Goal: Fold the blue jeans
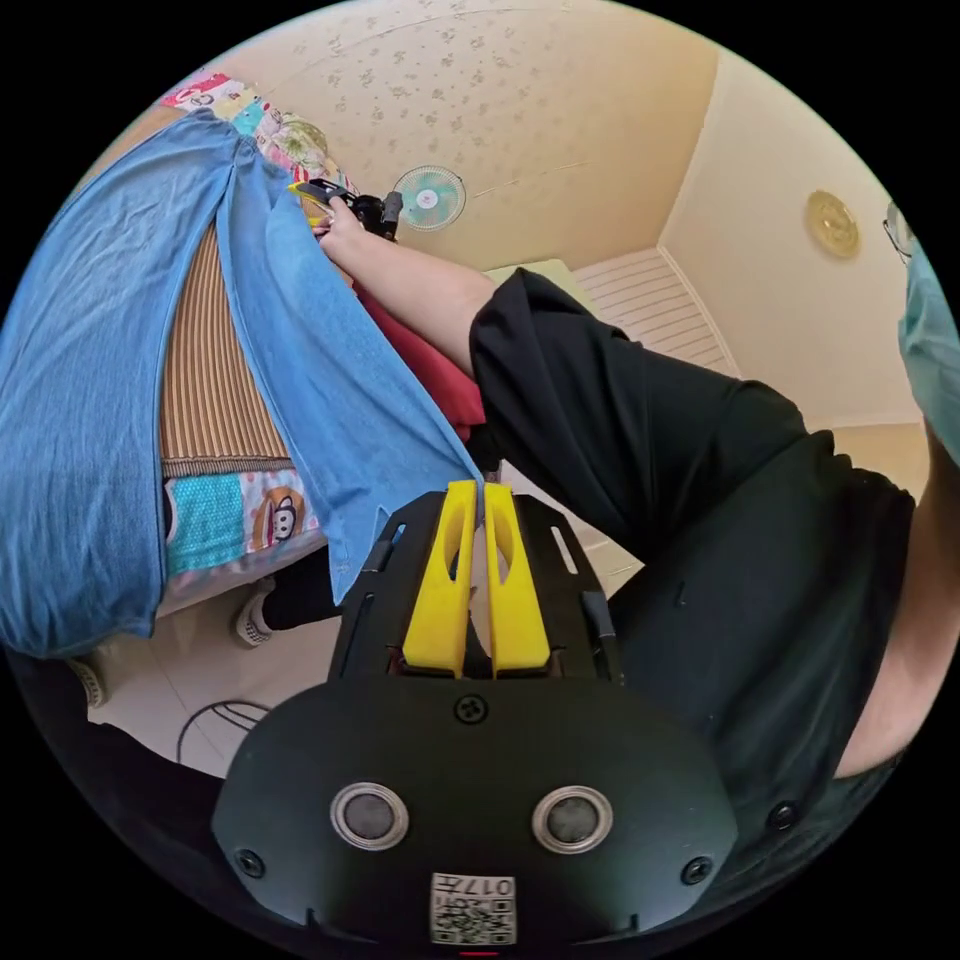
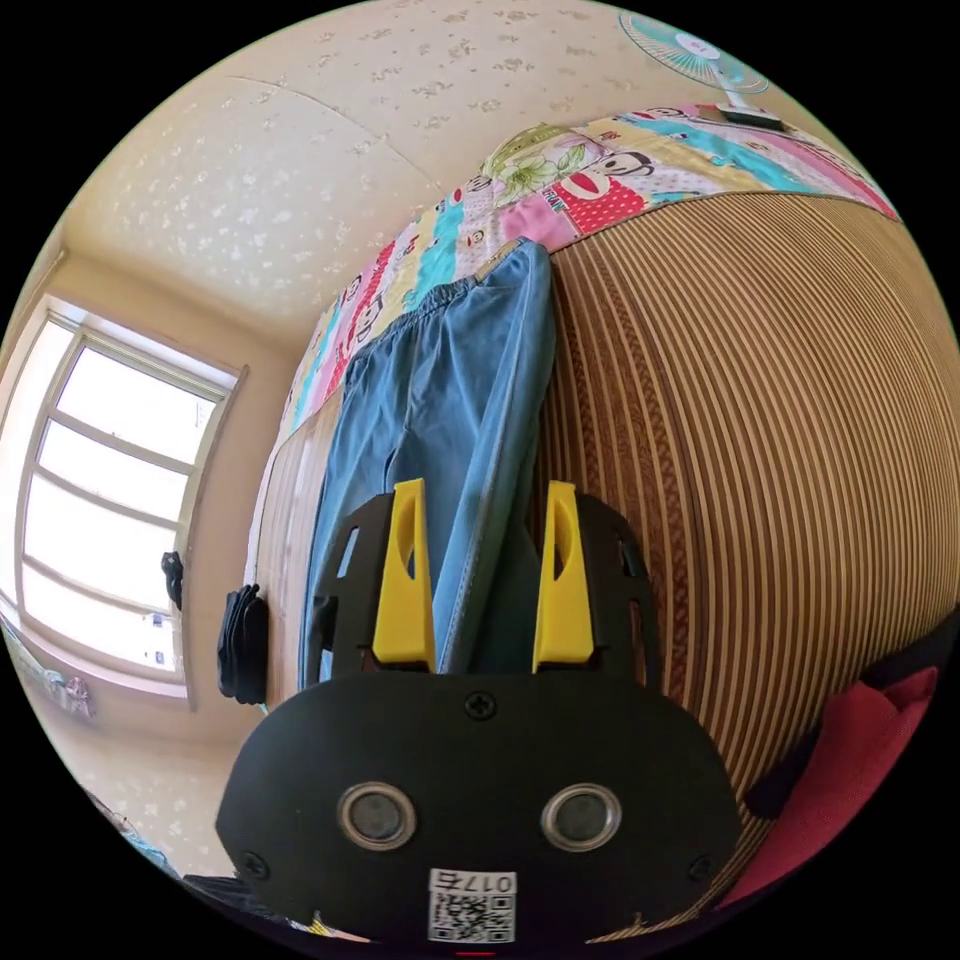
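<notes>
The left tool [image 1: 481, 492] pinches the blue jeans [image 1: 300, 340] hem (jaws together); the right tool [image 2: 484, 520] straddles them, jaws apart.

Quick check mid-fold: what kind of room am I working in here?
Most likely a bedroom at home: the blue jeans lie on a bed with a ribbed mat and cartoon-print sheet, beside a window and an electric fan.

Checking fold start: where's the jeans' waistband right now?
In the right gripper view the waistband lies at the far end of the blue jeans, against the cartoon-print sheet, left of the striped mat.
</notes>
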`<state>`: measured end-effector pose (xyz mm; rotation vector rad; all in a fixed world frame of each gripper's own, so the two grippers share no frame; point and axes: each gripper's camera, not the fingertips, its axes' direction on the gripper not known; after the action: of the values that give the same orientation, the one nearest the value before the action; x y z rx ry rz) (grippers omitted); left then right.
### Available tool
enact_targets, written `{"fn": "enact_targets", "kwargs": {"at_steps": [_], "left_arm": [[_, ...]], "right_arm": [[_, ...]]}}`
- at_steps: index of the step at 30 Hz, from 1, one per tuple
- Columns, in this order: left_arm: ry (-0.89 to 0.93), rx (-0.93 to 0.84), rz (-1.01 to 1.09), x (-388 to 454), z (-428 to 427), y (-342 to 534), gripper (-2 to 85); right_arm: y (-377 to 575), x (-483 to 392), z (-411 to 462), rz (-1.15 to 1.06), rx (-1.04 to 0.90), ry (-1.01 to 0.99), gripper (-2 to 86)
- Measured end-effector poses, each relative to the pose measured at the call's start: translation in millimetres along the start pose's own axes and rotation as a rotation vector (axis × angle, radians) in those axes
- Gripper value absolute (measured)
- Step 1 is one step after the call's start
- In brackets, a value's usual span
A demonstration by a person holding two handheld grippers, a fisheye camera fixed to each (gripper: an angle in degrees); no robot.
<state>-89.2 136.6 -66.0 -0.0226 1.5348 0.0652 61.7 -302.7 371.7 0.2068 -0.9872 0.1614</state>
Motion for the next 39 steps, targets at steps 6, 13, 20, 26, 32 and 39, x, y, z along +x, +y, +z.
{"fn": "enact_targets", "kwargs": {"at_steps": [6,13,20,26,32,39], "left_arm": [[0.055,0.076,-0.04,-27,-58,21,-0.8],[-0.101,0.229,-0.153,-22,-147,58,-0.8],[-0.517,0.378,-0.436,-37,-210,100,-0.3],[-0.711,0.445,-0.457,-42,-215,111,5.9],[-0.727,0.353,-0.181,-53,-173,10,10.0],[-0.943,0.184,-0.09,-82,-98,-66,9.9]], "right_arm": [[-6,-89,26,-0.215,0.168,0.25,2.2],[54,-284,126,-0.552,0.24,0.438,1.3],[116,-337,214,-0.633,0.091,0.315,7.4],[216,-272,129,-0.687,-0.032,0.076,9.8],[357,-164,34,-0.566,-0.037,0.073,12.4],[455,-123,8,-0.397,-0.102,-0.021,12.2]]}}
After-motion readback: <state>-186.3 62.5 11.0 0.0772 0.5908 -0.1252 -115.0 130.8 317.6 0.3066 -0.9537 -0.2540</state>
